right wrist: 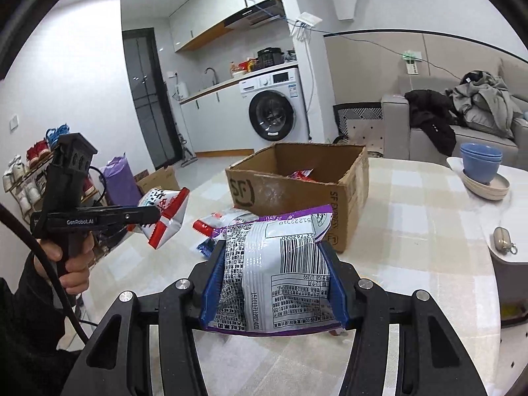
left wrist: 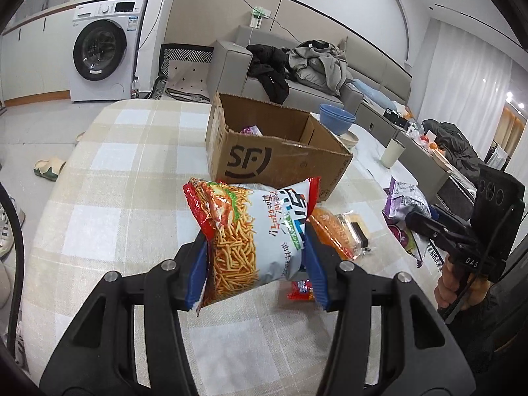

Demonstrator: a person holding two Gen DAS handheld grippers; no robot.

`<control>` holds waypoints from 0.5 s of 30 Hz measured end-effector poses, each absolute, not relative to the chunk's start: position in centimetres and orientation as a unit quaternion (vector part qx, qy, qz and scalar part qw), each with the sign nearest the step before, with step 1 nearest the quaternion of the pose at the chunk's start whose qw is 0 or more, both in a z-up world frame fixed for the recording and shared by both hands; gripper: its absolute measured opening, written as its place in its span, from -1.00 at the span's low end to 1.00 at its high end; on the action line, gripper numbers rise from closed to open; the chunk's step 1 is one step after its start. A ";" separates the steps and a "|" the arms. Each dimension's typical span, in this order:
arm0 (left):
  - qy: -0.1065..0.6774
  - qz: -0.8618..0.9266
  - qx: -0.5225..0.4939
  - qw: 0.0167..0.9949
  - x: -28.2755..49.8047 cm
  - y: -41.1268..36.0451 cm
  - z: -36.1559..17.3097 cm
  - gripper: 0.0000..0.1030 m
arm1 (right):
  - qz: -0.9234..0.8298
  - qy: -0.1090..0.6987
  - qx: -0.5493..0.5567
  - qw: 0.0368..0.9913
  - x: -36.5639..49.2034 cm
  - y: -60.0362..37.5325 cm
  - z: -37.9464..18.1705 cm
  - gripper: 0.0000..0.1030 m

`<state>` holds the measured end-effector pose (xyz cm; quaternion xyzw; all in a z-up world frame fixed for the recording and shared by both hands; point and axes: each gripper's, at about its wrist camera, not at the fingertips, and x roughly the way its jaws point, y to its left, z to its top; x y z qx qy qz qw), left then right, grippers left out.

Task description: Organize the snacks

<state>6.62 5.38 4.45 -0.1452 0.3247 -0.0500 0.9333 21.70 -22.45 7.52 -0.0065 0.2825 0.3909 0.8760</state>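
My left gripper (left wrist: 255,257) is shut on a red and white bag of noodle-stick snacks (left wrist: 250,231), held above the checked tablecloth just short of the open cardboard box (left wrist: 277,158). In the right wrist view that same bag (right wrist: 165,214) hangs from the left gripper (right wrist: 145,215) at the left. My right gripper (right wrist: 274,283) is shut on a purple-edged silver snack bag (right wrist: 277,264), its barcode side up, in front of the cardboard box (right wrist: 297,191). The box holds a few packets (right wrist: 302,175). More packets lie on the table: an orange one (left wrist: 336,234) and a red and white one (right wrist: 224,219).
Blue bowls (right wrist: 480,161) on a beige plate stand at the table's far right, and a cream cup (left wrist: 392,151) stands beyond the box. A small pouch (right wrist: 503,236) lies near the right edge. A sofa with clothes (left wrist: 297,62) and a washing machine (left wrist: 102,49) are behind the table.
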 end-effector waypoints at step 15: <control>0.304 -0.047 -0.132 0.942 9.5 4.8 7.5 -0.06 | 0.339 0.287 0.028 0.896 23.2 -22.4 9.3 0.06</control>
